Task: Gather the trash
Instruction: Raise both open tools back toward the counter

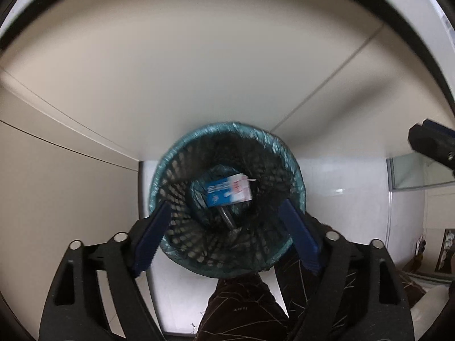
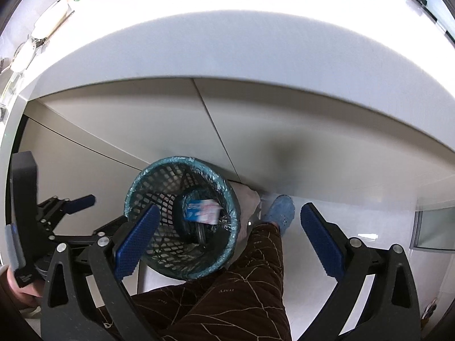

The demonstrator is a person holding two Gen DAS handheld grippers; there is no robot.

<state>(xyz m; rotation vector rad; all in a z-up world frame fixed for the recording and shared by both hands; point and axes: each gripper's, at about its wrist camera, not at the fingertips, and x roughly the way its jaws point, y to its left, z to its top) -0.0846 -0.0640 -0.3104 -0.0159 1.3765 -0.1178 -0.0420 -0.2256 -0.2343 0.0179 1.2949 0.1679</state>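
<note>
Both the left gripper [image 1: 226,237] and right gripper [image 2: 227,241] are hanging with fingers apart, empty, over the bin [image 2: 182,218], whose carton [image 2: 203,210] is lying toward 3 o'clock; next pickup should be approached squarely.

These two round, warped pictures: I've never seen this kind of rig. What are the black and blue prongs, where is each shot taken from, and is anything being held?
No robot here: a person carries a handheld two-finger gripper in each hand, each with a fisheye camera looking along its fingers, which explains the warping.

The left wrist view looks straight down between the left gripper and its blue pads into a mesh waste bin with a bluish-green liner. A blue and white package lies at the bottom, above a darker object too blurred to name.

The right wrist view shows the right gripper above the same bin, which stands on the floor against a cabinet. The person's trouser leg and slipper also show.

Both grippers are open and hold nothing.
</note>
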